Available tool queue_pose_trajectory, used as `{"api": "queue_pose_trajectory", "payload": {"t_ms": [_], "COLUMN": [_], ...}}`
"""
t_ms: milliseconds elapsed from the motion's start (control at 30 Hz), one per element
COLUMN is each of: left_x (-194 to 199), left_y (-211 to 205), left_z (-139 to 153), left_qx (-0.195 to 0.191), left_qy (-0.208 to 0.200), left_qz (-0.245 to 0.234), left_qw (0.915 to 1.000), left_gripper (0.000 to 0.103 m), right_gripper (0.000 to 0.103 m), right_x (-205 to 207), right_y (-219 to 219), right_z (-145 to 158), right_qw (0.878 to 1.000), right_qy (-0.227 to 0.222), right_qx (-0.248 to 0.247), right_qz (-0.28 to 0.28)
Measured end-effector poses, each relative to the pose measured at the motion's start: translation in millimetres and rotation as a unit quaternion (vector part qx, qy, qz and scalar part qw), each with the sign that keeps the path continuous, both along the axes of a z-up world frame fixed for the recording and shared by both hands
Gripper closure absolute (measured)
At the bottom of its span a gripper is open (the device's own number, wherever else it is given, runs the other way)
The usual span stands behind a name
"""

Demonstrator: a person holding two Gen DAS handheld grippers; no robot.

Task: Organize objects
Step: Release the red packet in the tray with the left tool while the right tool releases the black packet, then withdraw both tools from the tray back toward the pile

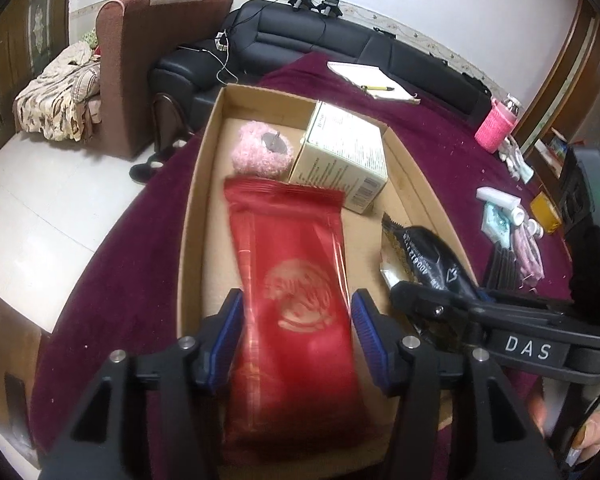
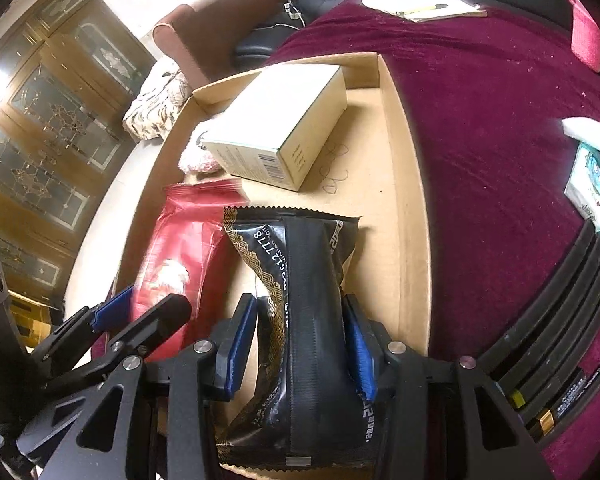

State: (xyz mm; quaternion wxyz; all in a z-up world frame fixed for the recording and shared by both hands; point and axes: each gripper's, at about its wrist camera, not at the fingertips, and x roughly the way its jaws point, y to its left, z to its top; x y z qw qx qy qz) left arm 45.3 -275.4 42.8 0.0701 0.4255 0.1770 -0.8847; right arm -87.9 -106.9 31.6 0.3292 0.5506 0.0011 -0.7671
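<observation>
A shallow cardboard box [image 1: 204,184] [image 2: 404,184] lies on the maroon cloth. Inside are a pink fluffy puff [image 1: 256,152], a cream carton [image 1: 340,160] [image 2: 284,128], a red packet [image 1: 296,288] [image 2: 172,248] and a black packet [image 1: 424,256] [image 2: 312,320]. My left gripper [image 1: 298,336] has its blue pads against both sides of the red packet, over the box's near left part. My right gripper [image 2: 300,344] is shut on the black packet and pinches its middle, over the box's near right part; it also shows in the left wrist view [image 1: 432,296].
A notepad with a pen [image 1: 376,80] lies at the far side of the cloth. A pink-sleeved bottle [image 1: 496,120], small white bottles and packets [image 1: 504,208] and black flat items [image 2: 548,344] lie right of the box. A black sofa [image 1: 300,36] and brown armchair [image 1: 140,60] stand beyond.
</observation>
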Motion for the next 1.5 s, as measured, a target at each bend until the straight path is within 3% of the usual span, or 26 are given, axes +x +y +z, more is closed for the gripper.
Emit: {"api": "queue_pose_trajectory", "payload": {"t_ms": [333, 533, 767, 967, 1033, 1167, 1267, 1400, 1500], "left_x": [20.5, 22.3, 16.2, 8.3, 5.3, 2.4, -1.0, -5.2, -9.1], "left_y": [-7.4, -6.7, 9.7, 34.0, 41.0, 49.0, 55.3, 66.4, 75.9], "left_z": [20.7, 23.8, 28.0, 34.9, 37.5, 40.4, 40.4, 39.6, 38.7], "left_qx": [0.005, 0.010, 0.002, -0.010, -0.017, -0.019, -0.019, -0.019, -0.020], "left_qy": [0.029, 0.034, 0.034, 0.037, 0.038, 0.037, 0.035, 0.034, 0.035], "left_qz": [0.009, 0.010, -0.006, -0.030, -0.034, -0.040, -0.045, -0.061, -0.075], "left_qw": [0.9995, 0.9993, 0.9994, 0.9988, 0.9986, 0.9983, 0.9982, 0.9974, 0.9964], "left_gripper": [0.045, 0.045, 0.044, 0.039, 0.037, 0.037, 0.037, 0.037, 0.036], "right_gripper": [0.044, 0.044, 0.044, 0.042, 0.039, 0.018, 0.016, 0.012, 0.012], "right_x": [12.0, 16.4, 12.1, 6.0, 1.3, -15.5, -33.3, -59.8, -74.3], "right_y": [8.0, 12.1, 48.0, 96.5, 118.2, 172.2, 218.0, 270.2, 287.2], "right_z": [1.0, 0.7, 15.9, 43.6, 51.8, 60.8, 61.5, 43.4, 30.9], "right_qw": [0.999, 0.997, 0.997, 0.993, 0.991, 0.983, 0.971, 0.948, 0.938], "right_qy": [-0.034, -0.045, -0.020, 0.002, 0.011, 0.042, 0.061, 0.034, 0.011], "right_qx": [-0.034, -0.060, -0.071, -0.110, -0.121, -0.107, -0.072, -0.044, -0.046], "right_qz": [0.011, 0.021, -0.012, -0.039, -0.059, -0.140, -0.218, -0.314, -0.342]}}
